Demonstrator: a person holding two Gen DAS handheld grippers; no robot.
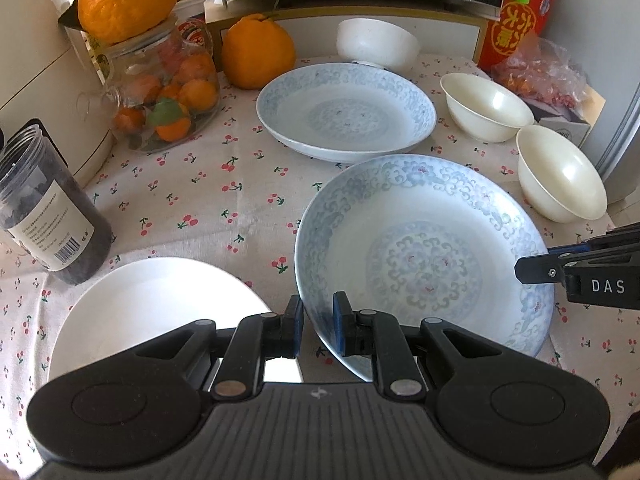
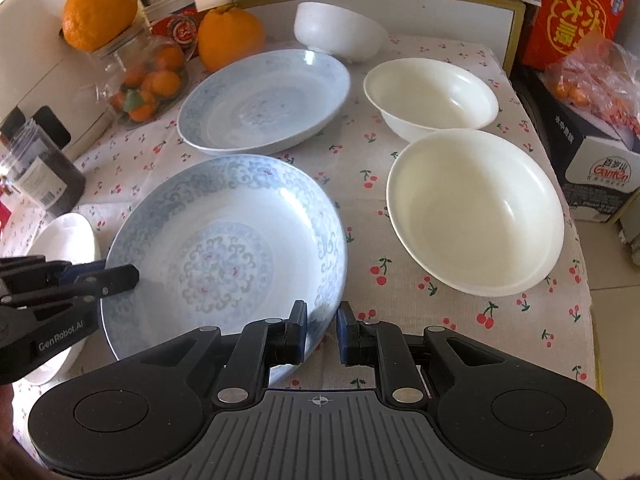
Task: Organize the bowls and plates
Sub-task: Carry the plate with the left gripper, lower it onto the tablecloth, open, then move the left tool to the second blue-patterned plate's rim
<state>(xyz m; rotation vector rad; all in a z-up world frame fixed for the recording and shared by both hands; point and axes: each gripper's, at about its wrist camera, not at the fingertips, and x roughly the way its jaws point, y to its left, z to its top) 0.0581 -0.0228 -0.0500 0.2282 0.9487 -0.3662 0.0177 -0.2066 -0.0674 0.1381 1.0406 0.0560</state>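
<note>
Blue-patterned plate [image 1: 424, 252] rim pinched by both grippers

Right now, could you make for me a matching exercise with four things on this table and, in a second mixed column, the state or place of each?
Things:
1. near blue-patterned plate
2. far blue-patterned plate
3. white bowl at the back
4. big orange

States:
A. on top of the glass jar
B. upside down
C. lying flat, untouched
D. tilted, rim between the fingers of the left gripper and the right gripper

Pairs: 1-D, 2-C, 3-B, 4-A
</note>
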